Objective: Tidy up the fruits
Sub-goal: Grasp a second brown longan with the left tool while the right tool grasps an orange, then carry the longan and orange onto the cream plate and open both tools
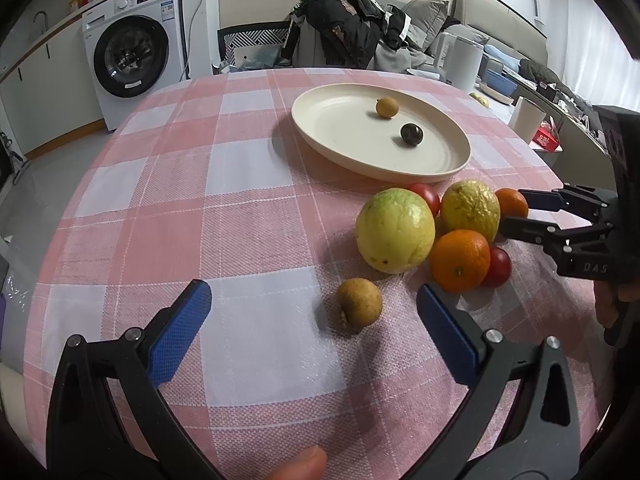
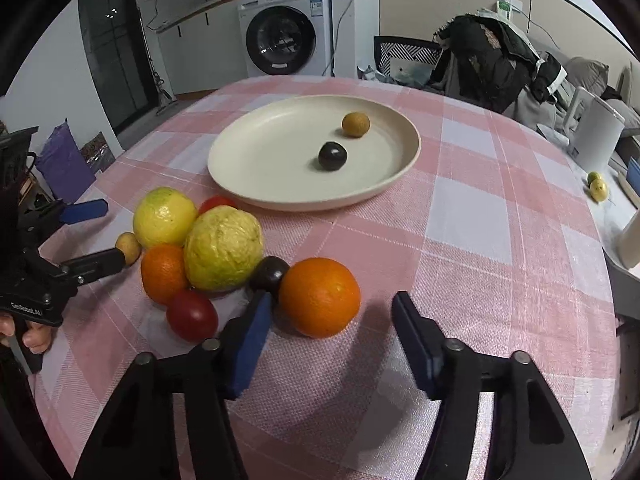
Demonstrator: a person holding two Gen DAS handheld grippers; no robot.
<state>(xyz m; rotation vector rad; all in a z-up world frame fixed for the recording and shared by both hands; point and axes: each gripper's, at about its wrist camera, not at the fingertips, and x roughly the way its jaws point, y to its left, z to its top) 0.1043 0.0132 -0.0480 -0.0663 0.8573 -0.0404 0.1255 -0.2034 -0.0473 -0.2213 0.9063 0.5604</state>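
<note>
- One cream plate (image 2: 256, 184), sitting toward the far edge of the table (image 2: 480, 240).
- On it, two small fruits: one tan longan (image 2: 355, 124), one dark round fruit (image 2: 332, 155).
- Off the plate, two yellow-green guavas (image 2: 223, 254) (image 2: 165, 217).
- Two oranges (image 2: 319, 297) (image 2: 164, 274).
- Two red tomatoes (image 2: 192, 315) (image 2: 216, 203).
- One more dark fruit (image 2: 269, 273), tucked in the pile.
- One more longan (image 1: 359, 301), alone near the table's front edge.
- Two grippers: left gripper (image 1: 314, 316), right gripper (image 2: 332, 320).

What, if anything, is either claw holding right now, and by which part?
Nothing is held. The left claw is open around the small brown fruit without touching it; the right claw is open around the orange.
</note>
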